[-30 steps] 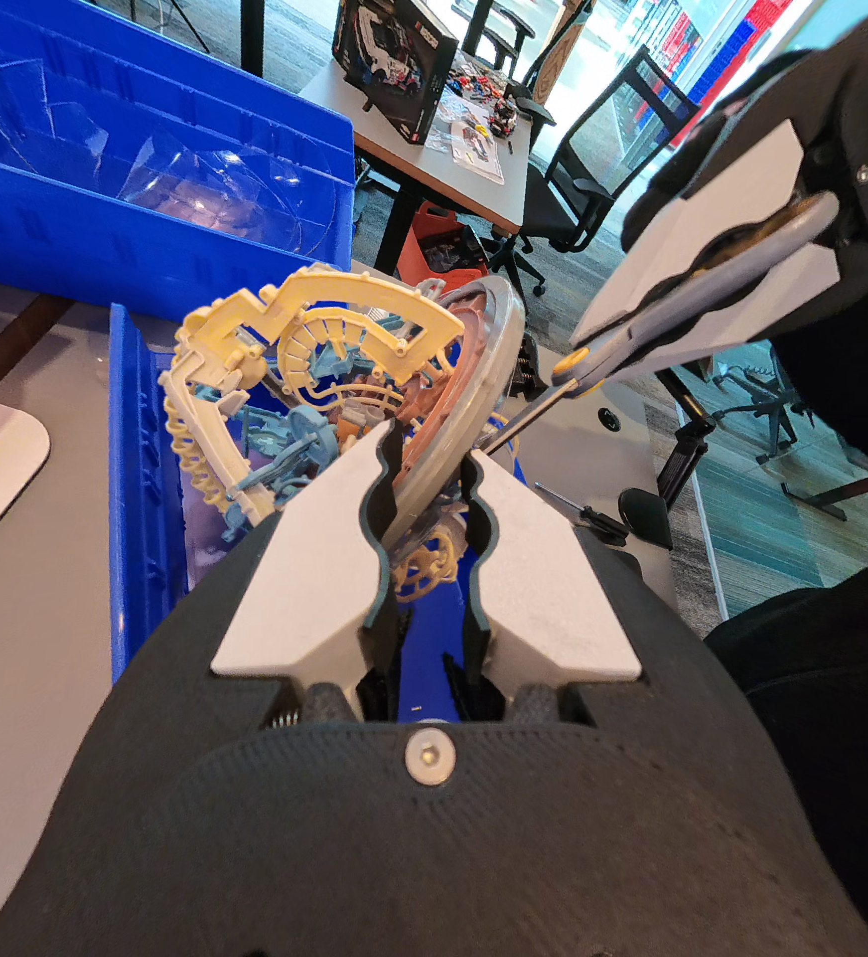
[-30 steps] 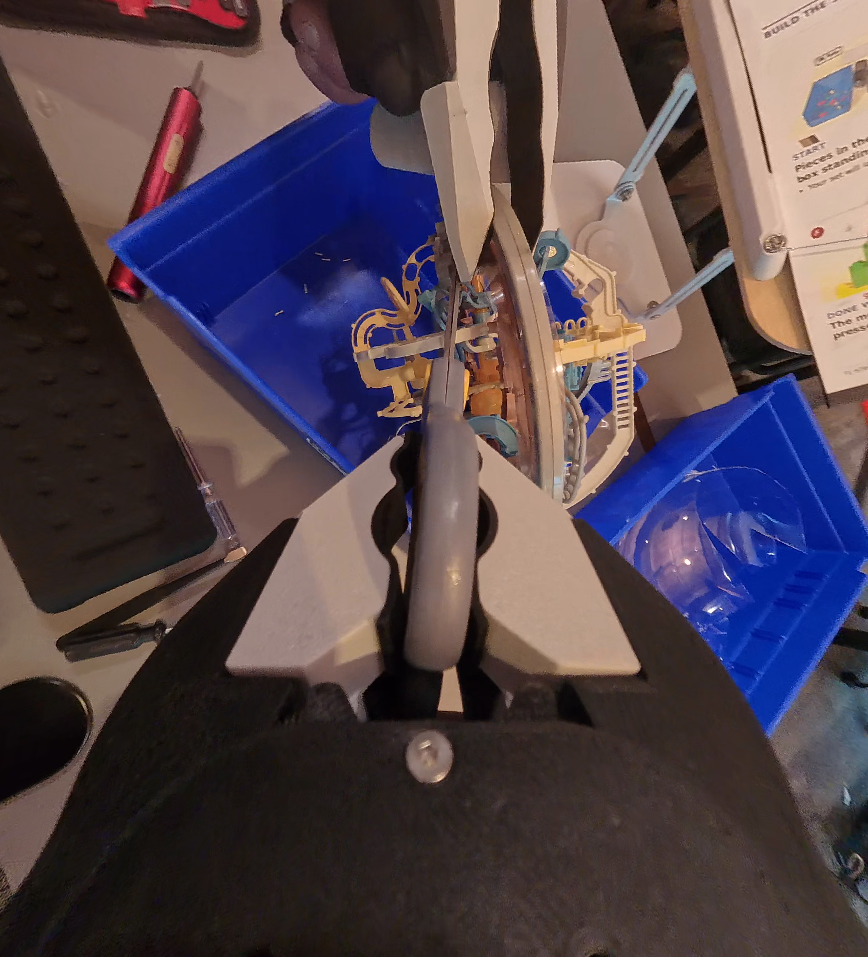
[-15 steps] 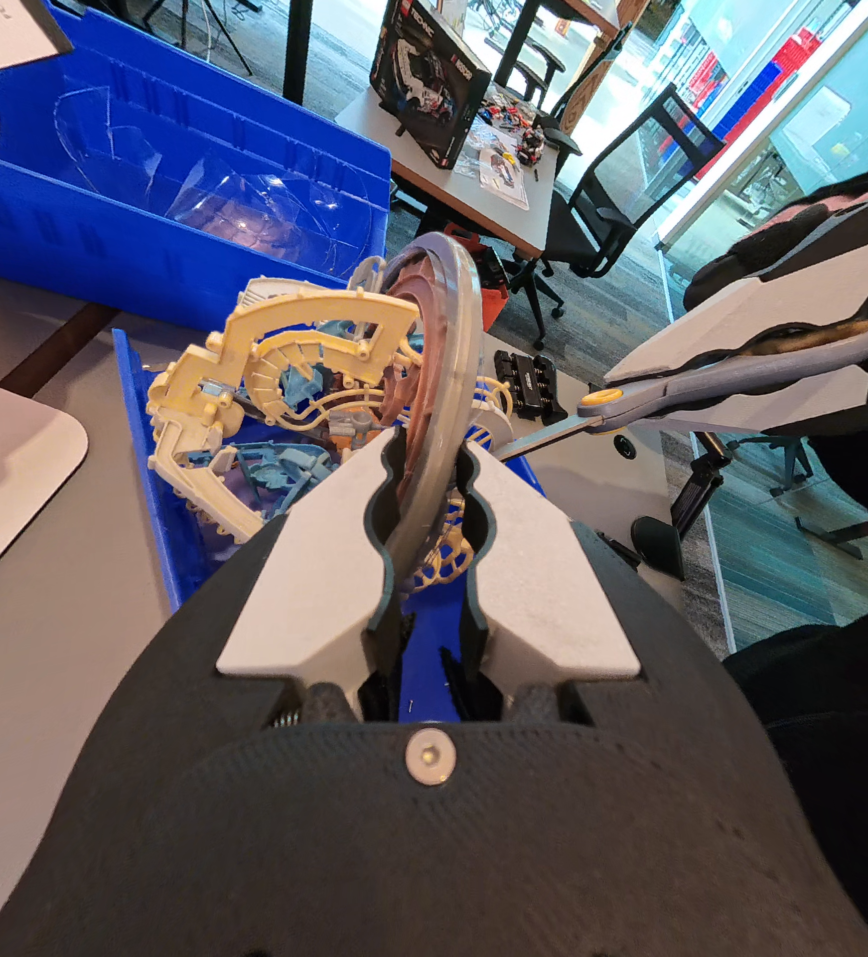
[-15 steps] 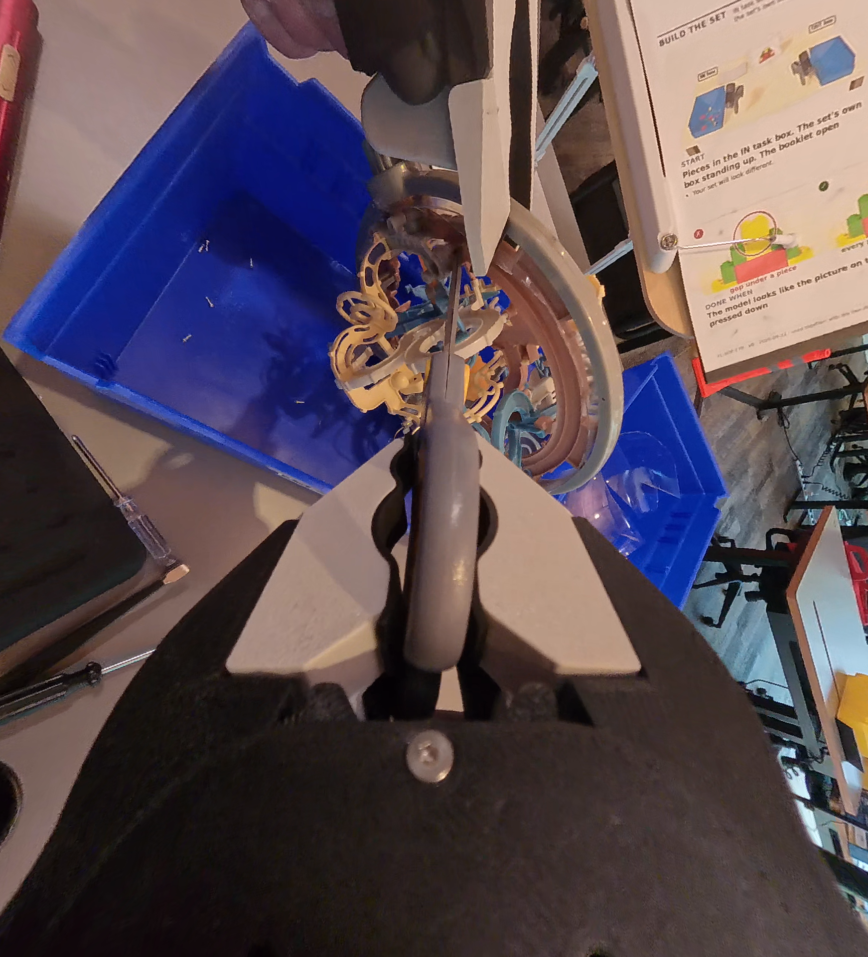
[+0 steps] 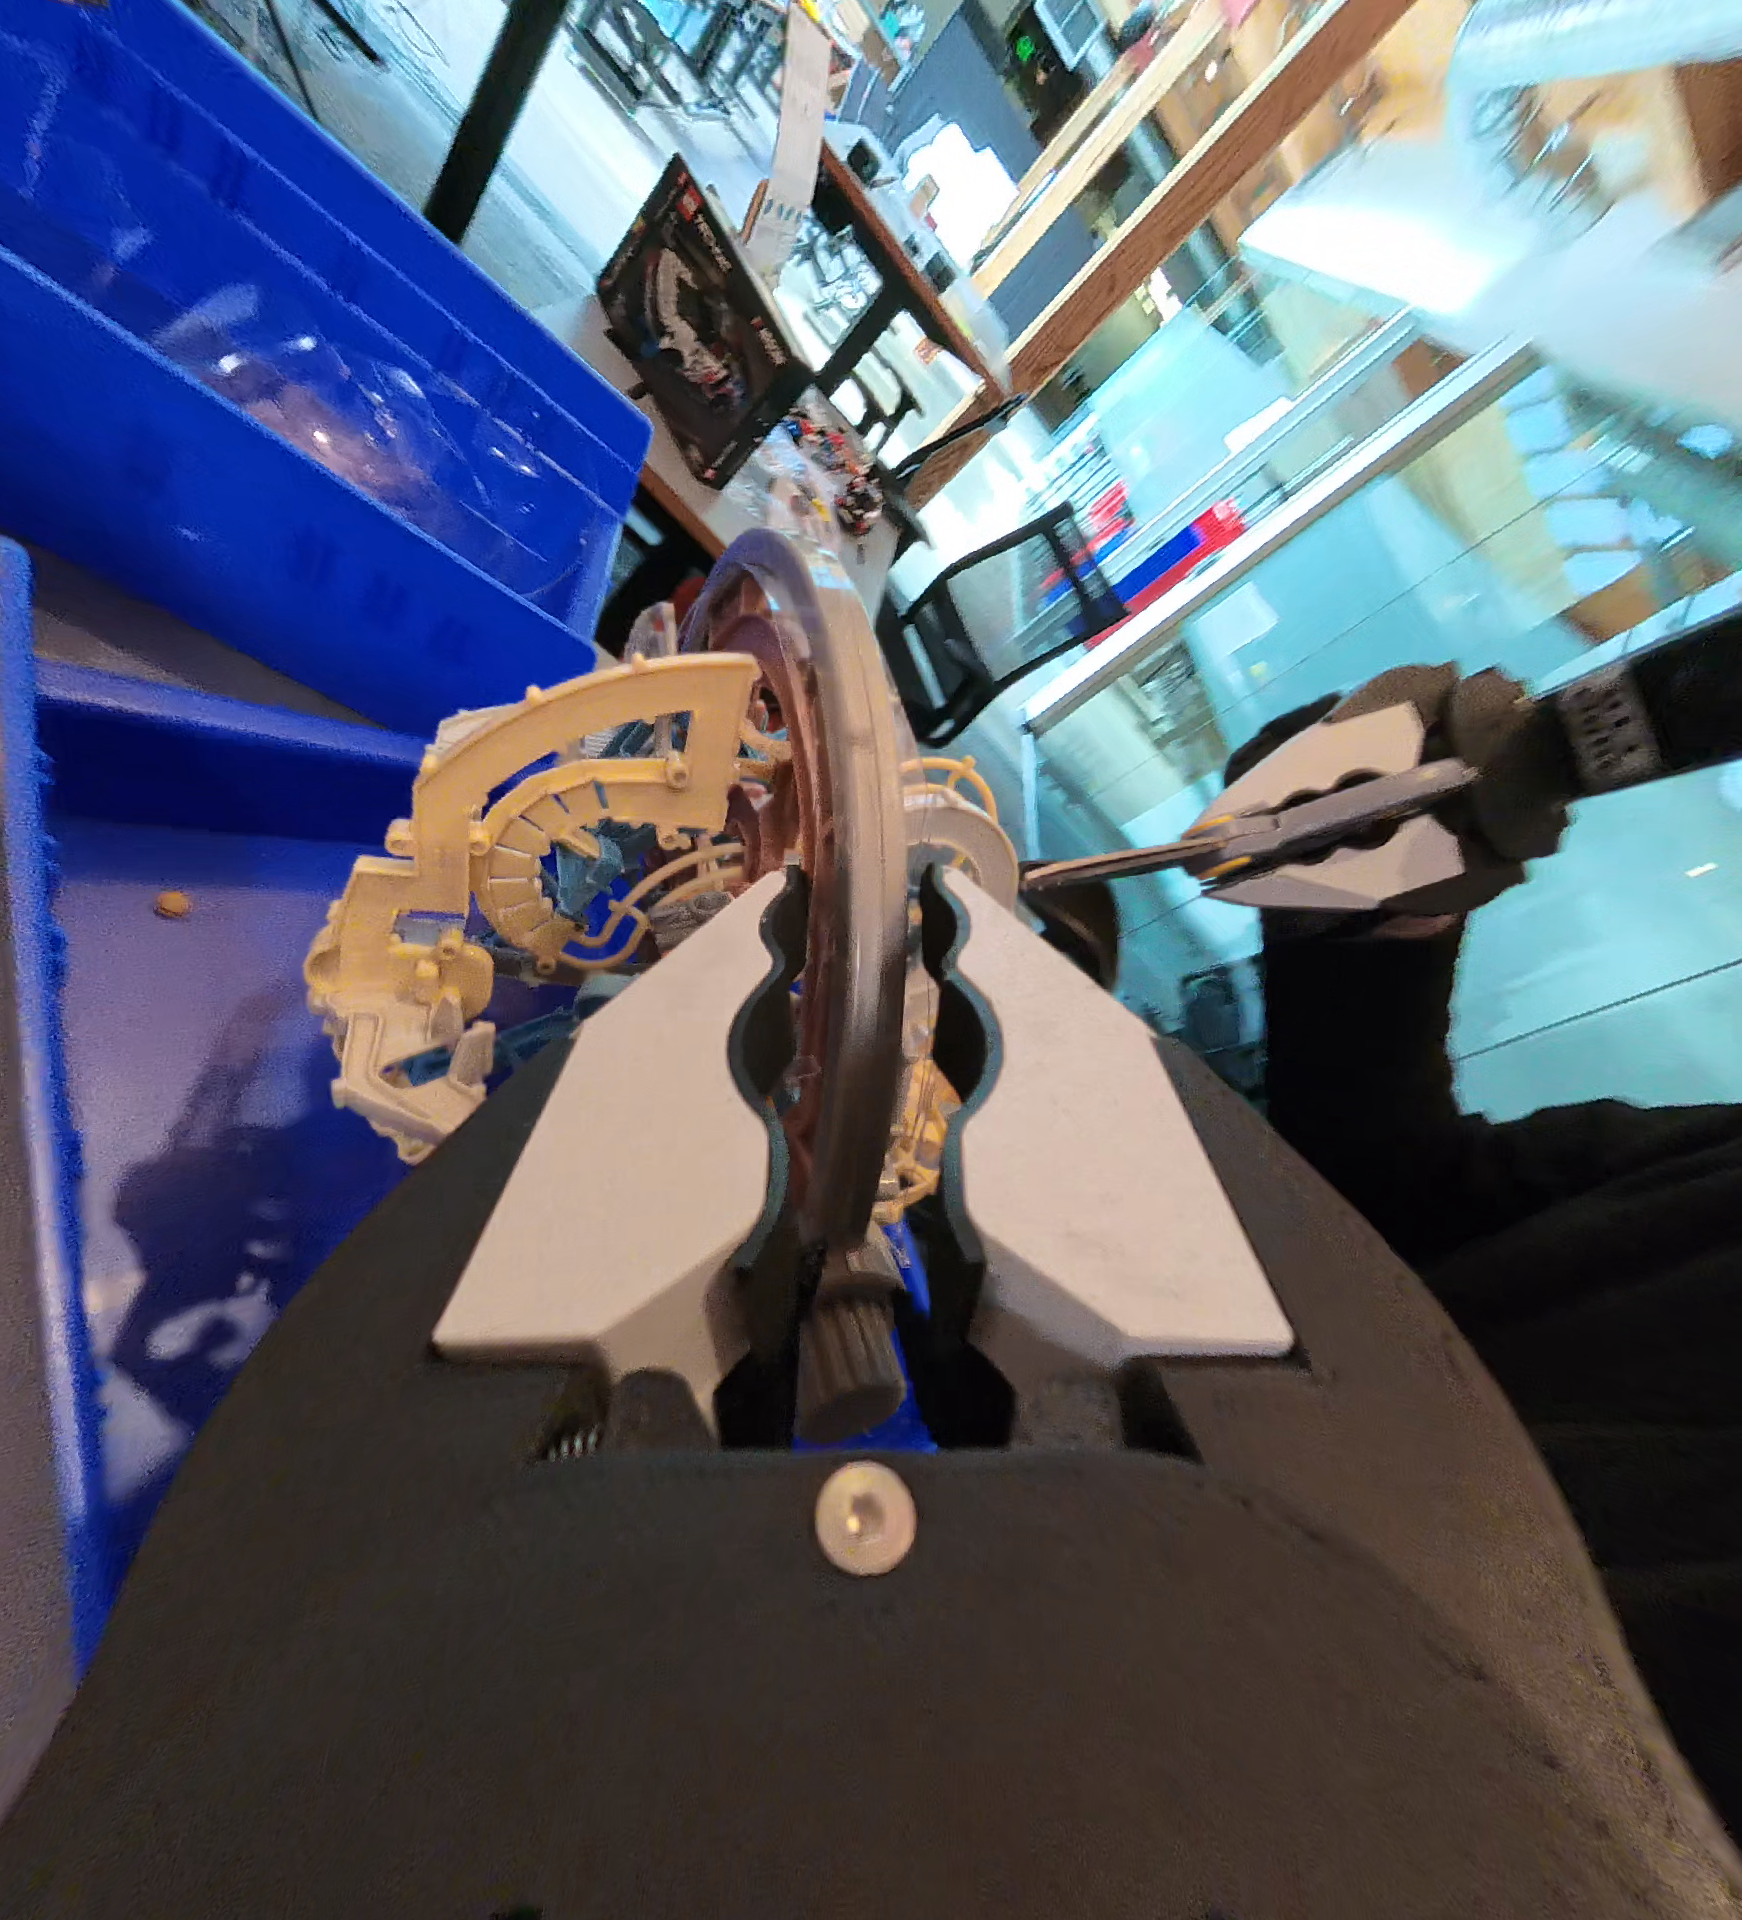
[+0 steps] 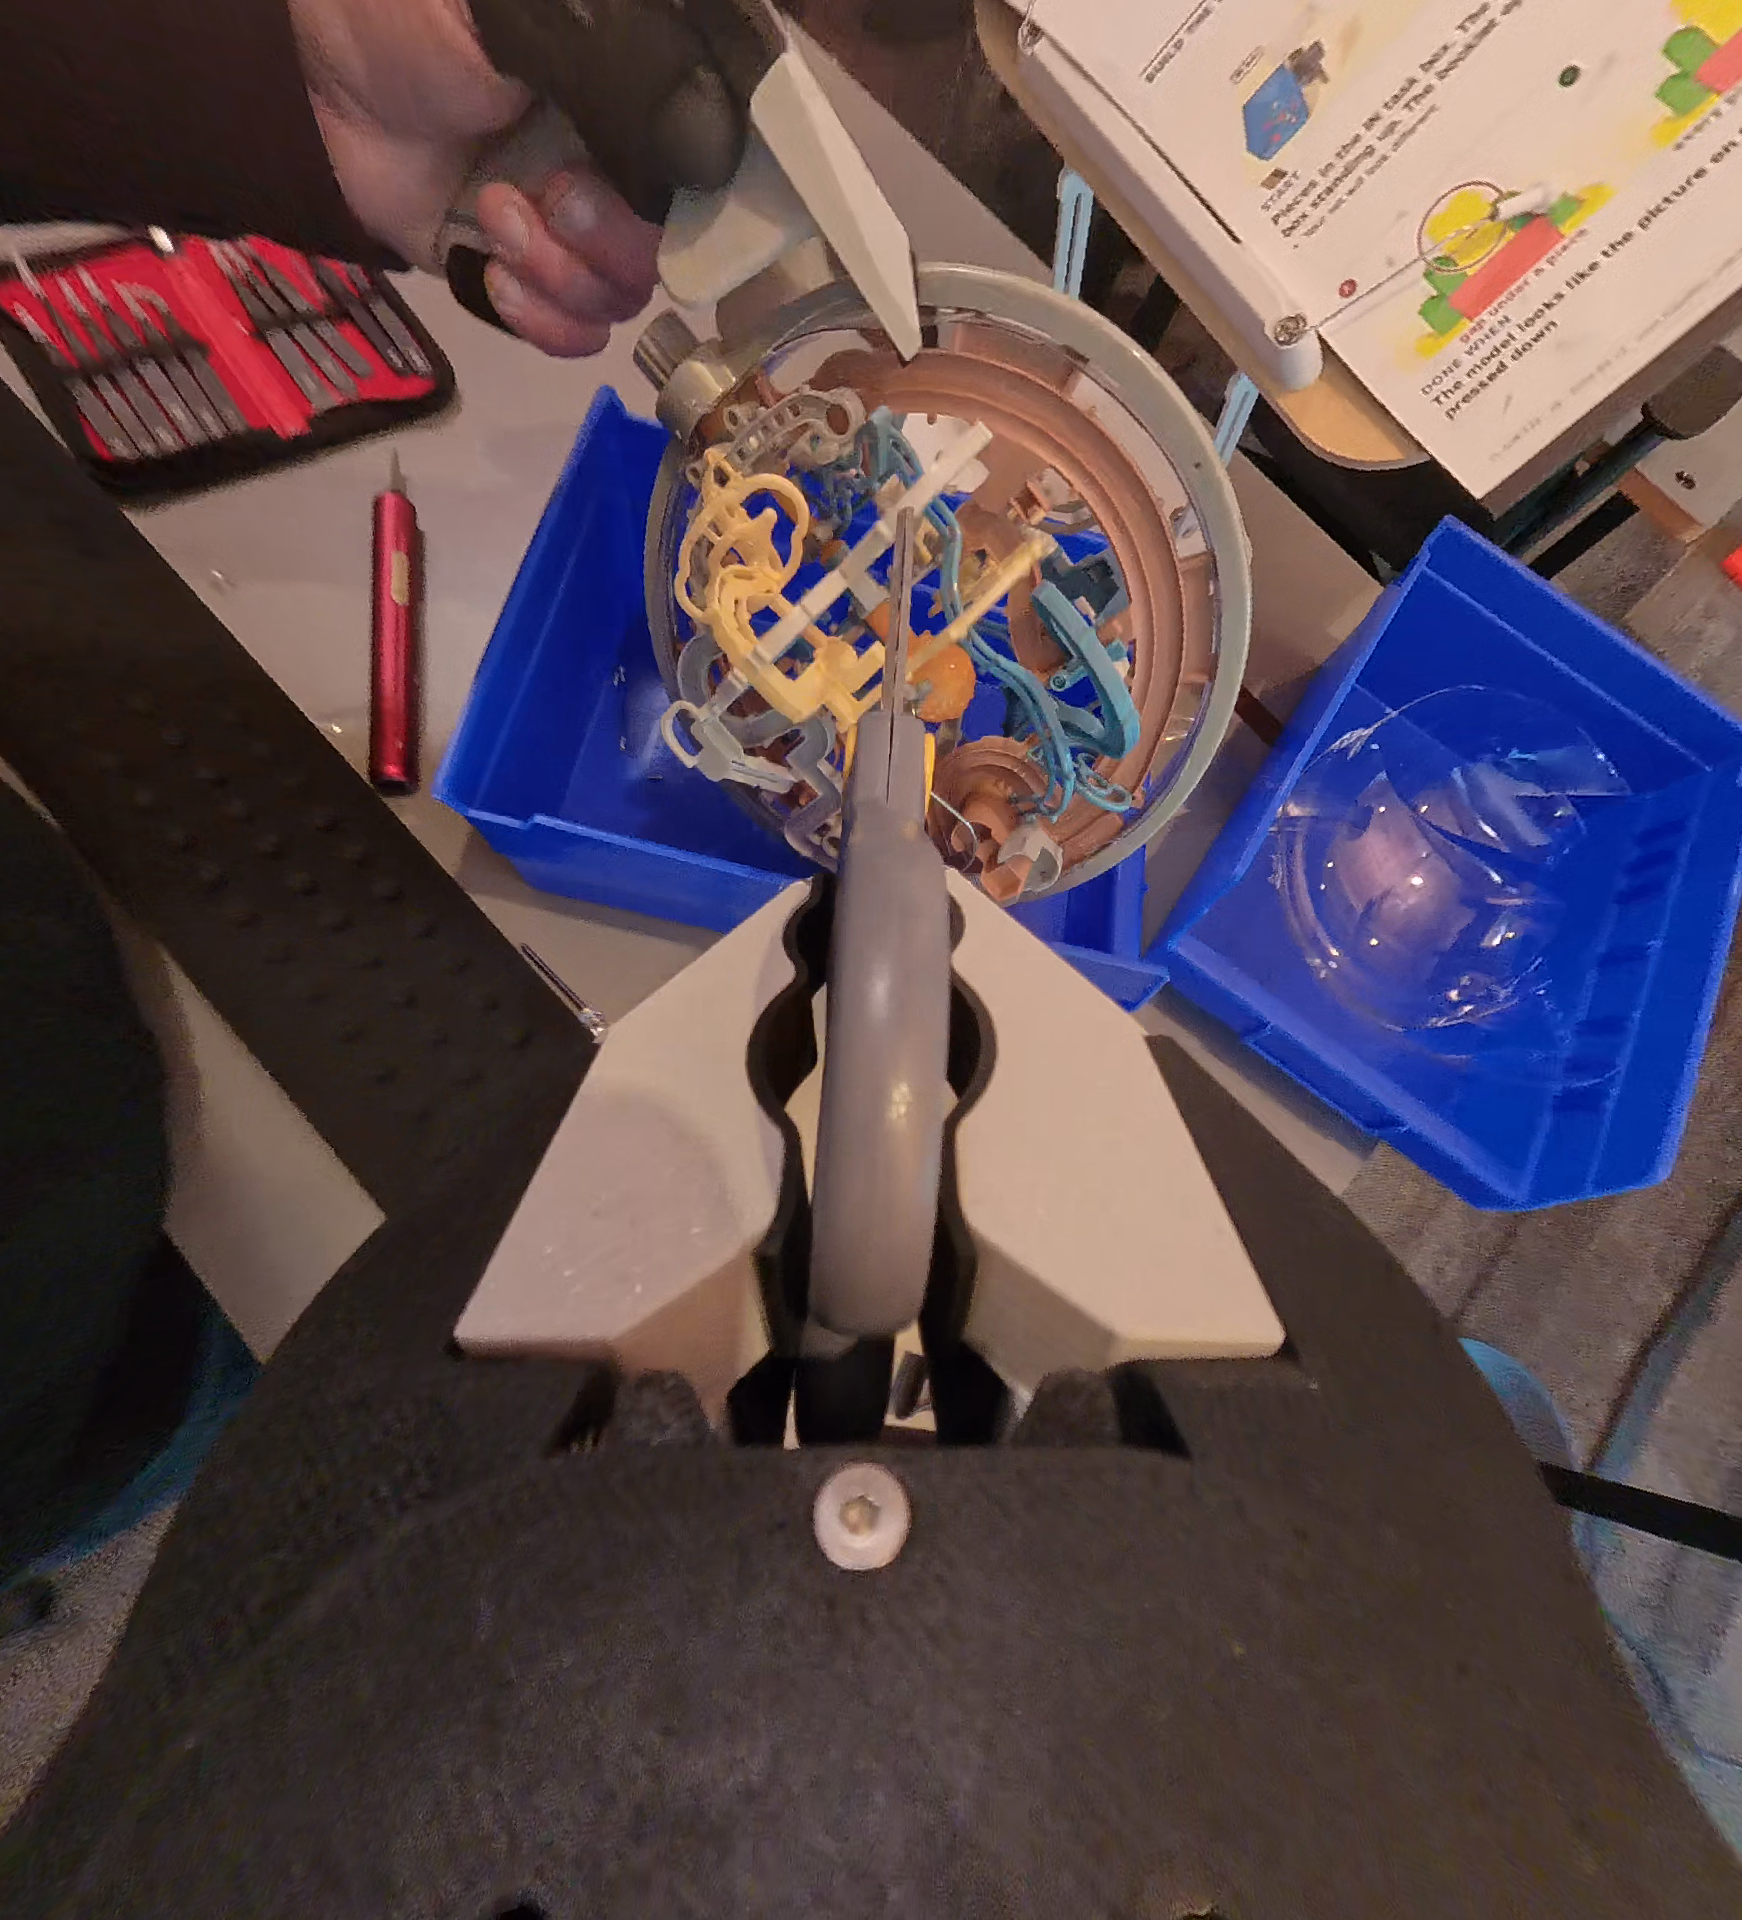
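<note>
On the left of the table lie an open red tool case [image 6: 212, 353] and a red pen-shaped driver [image 6: 394, 634], both well apart from my work. Next comes the near blue bin [image 6: 555, 748], and above it my left hand-held gripper [image 5: 856, 883] is clamped on the grey ring [image 5: 851, 790] of the maze ball [image 6: 929, 592].

A second ago that ring faced my right camera edge-on. Now I have rolled it round, so the open face looks straight at that camera. In the left wrist view the ring stands upright between the fingers, with its ribbed grey knob [image 5: 841, 1361] down in the throat of the jaws.

The ball has no clear shell on this side. It is a tangle of cream, yellow, light blue and brown tracks inside the ring.

My right hand-held gripper [image 6: 877, 894] stays closed on the grey handle of the scissors [image 6: 877, 1091]. The thin blades reach in among the white and yellow tracks near the centre, but I cannot tell whether they touch any.

Farthest right, a second blue bin [image 6: 1677, 1091] holds a clear half-dome [image 6: 1449, 862].
</note>
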Demonstrator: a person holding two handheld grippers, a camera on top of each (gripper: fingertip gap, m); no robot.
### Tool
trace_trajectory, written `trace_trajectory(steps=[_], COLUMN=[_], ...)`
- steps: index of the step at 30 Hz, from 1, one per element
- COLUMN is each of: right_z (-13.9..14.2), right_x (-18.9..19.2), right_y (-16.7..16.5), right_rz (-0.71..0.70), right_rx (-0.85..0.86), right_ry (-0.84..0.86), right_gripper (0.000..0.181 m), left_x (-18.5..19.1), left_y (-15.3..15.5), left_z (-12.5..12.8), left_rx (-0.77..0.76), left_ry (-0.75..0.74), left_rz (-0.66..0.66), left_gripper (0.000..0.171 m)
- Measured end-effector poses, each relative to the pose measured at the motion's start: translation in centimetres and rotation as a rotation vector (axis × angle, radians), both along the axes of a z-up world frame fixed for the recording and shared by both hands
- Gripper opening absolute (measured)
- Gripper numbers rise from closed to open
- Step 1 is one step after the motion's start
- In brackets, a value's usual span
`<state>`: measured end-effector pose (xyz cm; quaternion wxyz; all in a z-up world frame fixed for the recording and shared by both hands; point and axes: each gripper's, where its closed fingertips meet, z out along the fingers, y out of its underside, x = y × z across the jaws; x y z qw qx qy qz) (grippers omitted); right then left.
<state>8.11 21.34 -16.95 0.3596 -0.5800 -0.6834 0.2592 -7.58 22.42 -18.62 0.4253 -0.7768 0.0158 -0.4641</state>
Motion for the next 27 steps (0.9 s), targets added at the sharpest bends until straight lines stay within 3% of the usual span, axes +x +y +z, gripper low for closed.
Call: trace_trajectory(steps=[3,8,13,19,27], right_z=[0.0,-1.3,-3.7,-5.9,-5.2], right_x=[1.5,2.5,2.4,1.3,0.7], right_y=[0.6,1.1,1.7,2.5,2.3], right_rz=[-0.042,-0.083,-0.112,-0.128,-0.085], right_rx=[-0.049,-0.11,-0.141,-0.184,-0.188], right_ry=[0.015,0.013,-0.035,-0.042,-0.012], right_gripper=[0.014,0.014,0.014,0.014,0.014], left_x=[-0.3,-1.3,-1.8,-2.9,-2.8], left_y=[-0.4,-1.1,-1.7,-0.8,1.0], left_z=[-1.0,-4.3,-5.1,-3.7,-3.2], left_rx=[-0.085,-0.179,-0.17,-0.14,-0.123], left_ry=[-0.118,-0.168,-0.052,0.089,0.236], left_rz=[-0.015,-0.02,-0.066,-0.081,-0.103], left_gripper=[0.02,0.022,0.032,0.047,0.051])
